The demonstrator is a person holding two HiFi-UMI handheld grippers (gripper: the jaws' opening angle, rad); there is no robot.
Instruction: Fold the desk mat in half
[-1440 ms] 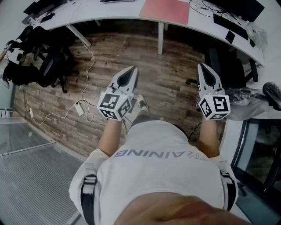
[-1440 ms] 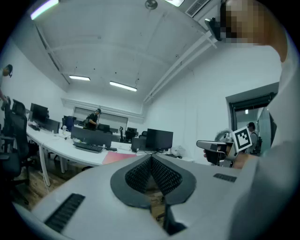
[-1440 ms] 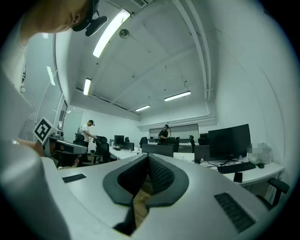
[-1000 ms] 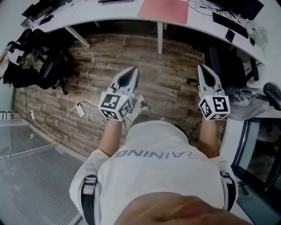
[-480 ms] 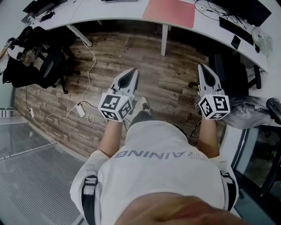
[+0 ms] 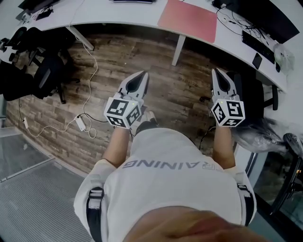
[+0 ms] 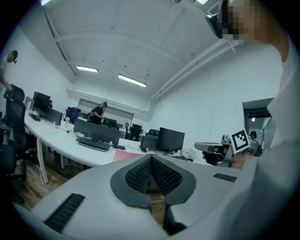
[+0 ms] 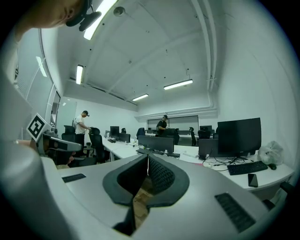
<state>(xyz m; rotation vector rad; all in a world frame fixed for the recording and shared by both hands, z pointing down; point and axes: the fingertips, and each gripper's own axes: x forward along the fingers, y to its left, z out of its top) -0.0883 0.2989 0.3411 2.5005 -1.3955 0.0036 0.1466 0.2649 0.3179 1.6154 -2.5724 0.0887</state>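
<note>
With the fingers of my left gripper (image 6: pixel 141 74) and right gripper (image 6: pixel 216 72) closed on nothing, the pink desk mat (image 6: pixel 188 20) lies flat on the white bench (image 6: pixel 118 12) well ahead of them; I judge it thin, light and floppy, best pinched at its near corners.

The pink desk mat (image 6: pixel 187 20) lies flat and unfolded on the white desk (image 6: pixel 118 12), beside its front edge.

Open-plan office: long white desks (image 6: pixel 118 14), rows of monitors (image 7: pixel 171 139), keyboards (image 7: pixel 93 144), black swivel chairs (image 6: pixel 45 71).
</note>
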